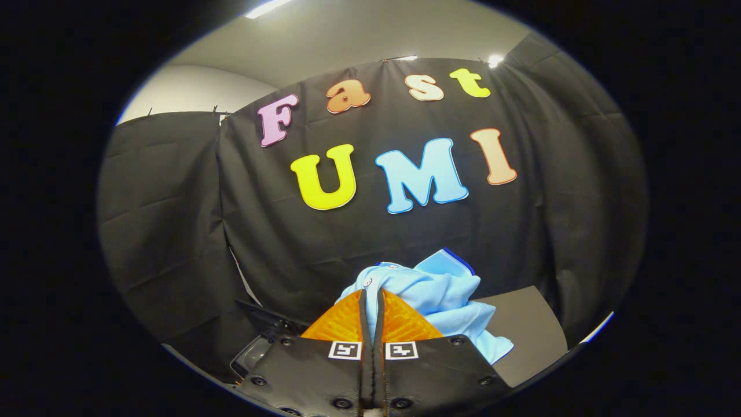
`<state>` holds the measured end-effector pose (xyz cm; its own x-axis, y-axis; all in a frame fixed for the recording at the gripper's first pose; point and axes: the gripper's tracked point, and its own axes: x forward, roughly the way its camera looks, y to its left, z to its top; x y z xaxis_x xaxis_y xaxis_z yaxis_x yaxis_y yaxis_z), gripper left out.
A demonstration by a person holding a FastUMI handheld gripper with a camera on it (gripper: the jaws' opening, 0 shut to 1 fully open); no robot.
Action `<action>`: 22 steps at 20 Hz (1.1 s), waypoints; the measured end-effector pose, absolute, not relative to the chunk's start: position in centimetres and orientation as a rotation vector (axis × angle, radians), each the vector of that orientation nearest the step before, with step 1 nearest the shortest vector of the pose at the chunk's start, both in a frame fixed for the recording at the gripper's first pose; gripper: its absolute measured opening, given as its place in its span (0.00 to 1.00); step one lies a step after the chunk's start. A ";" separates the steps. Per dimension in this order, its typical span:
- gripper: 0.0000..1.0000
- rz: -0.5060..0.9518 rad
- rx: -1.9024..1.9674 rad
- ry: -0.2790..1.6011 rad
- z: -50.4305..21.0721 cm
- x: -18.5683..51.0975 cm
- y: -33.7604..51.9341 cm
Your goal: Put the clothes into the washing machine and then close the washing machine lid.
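Gripper view: the hand-held gripper (372,301) has its fingers pressed together, pinching a soft, crumpled light-blue cloth garment with dark-blue trim (431,295), which bunches just ahead of them and drapes to their right. Beyond hangs creased black cloth; a flat grey surface (529,330) is partly hidden.

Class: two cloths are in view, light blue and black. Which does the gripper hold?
The light blue garment, pinched in the shut gripper; the black cloth hangs behind as the booth's wall.

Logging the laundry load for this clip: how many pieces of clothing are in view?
1. A light blue garment is pinched between the gripper fingers, bunching up ahead of them and draping to their right. More could be hidden behind it.
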<state>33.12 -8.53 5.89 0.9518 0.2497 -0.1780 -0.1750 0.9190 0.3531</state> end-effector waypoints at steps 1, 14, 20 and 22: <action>0.01 0.232 0.342 0.220 6.3 33.3 -7.8; 0.01 0.352 0.314 0.215 10.8 32.3 7.3; 0.01 0.416 0.319 0.215 12.8 32.0 15.1; 0.01 0.435 0.320 0.217 13.1 32.0 17.5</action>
